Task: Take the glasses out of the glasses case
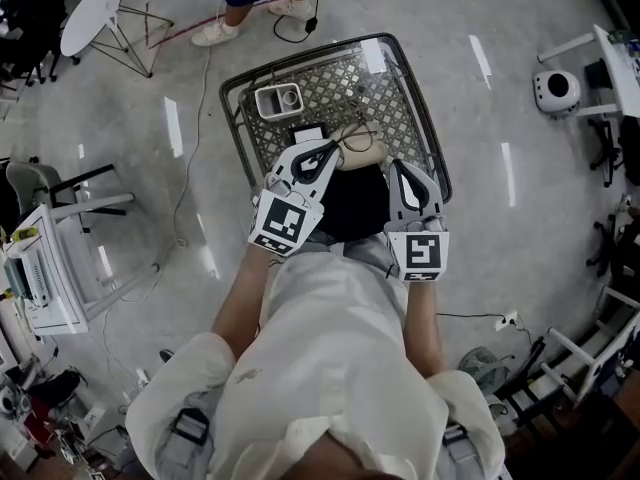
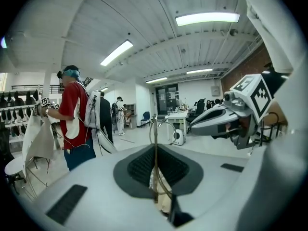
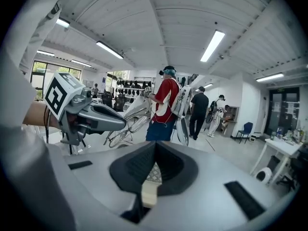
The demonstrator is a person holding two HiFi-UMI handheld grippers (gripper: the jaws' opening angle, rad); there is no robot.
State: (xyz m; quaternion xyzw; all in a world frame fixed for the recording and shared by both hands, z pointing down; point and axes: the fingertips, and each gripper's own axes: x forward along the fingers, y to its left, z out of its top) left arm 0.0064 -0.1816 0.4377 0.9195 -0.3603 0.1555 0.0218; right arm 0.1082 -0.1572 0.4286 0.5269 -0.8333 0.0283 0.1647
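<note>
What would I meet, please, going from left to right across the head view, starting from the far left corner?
White oval table → left gripper → right gripper → round white device.

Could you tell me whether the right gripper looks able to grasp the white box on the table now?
Probably not: the right gripper is shut on the beige glasses case, and the left gripper, holding the glasses, sits between it and the white box.
</note>
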